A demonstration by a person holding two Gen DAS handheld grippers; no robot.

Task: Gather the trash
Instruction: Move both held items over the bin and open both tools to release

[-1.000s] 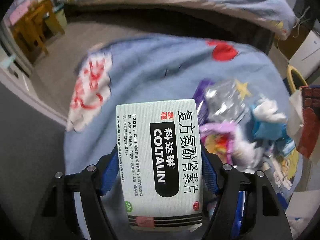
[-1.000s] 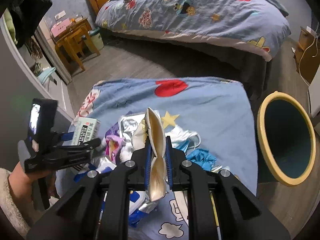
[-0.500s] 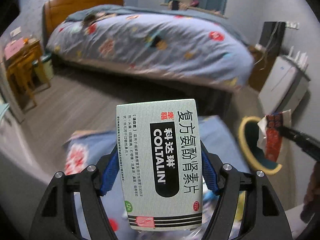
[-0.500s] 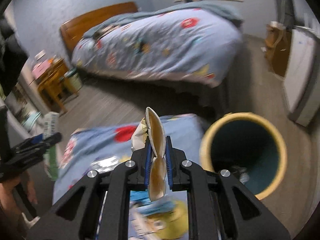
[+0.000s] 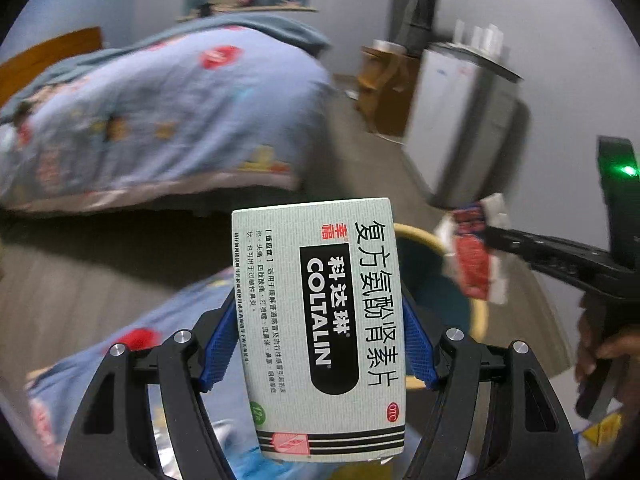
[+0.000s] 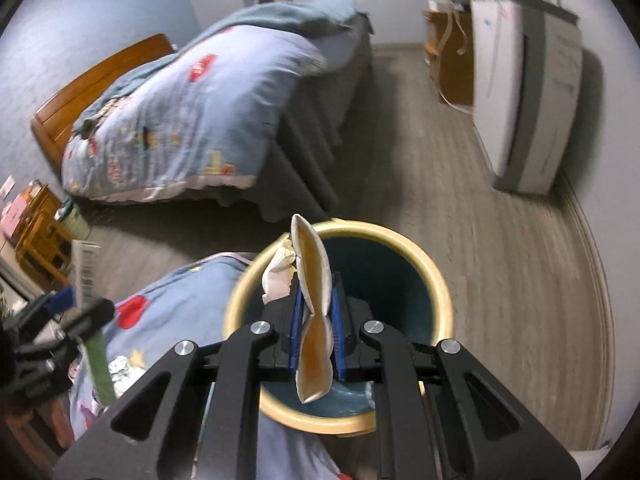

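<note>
My left gripper (image 5: 318, 344) is shut on a pale green medicine box (image 5: 320, 320) held upright between the blue pads. Behind the box shows the yellow-rimmed bin (image 5: 482, 316) with its teal inside. In the right wrist view my right gripper (image 6: 316, 320) is shut on a flat cream wrapper (image 6: 312, 276), seen edge-on, right over the bin (image 6: 434, 270) opening. The same wrapper (image 5: 474, 268) looks red and white in the left wrist view, beside the bin's rim. The left gripper (image 6: 80, 308) with the box (image 6: 86, 276) hangs over the blue cloth (image 6: 180, 292).
More trash, including crumpled foil (image 6: 120, 372), lies on the blue cloth. A bed (image 6: 200, 100) with a blue quilt stands beyond. A white appliance (image 6: 528, 92) and a cardboard box (image 6: 448, 60) line the right wall. A wooden side table (image 6: 36, 236) is at the left.
Both grippers have swung away from the trash pile towards the bin, each keeping its item. The wrapper has come from over the cloth to over the bin opening.
</note>
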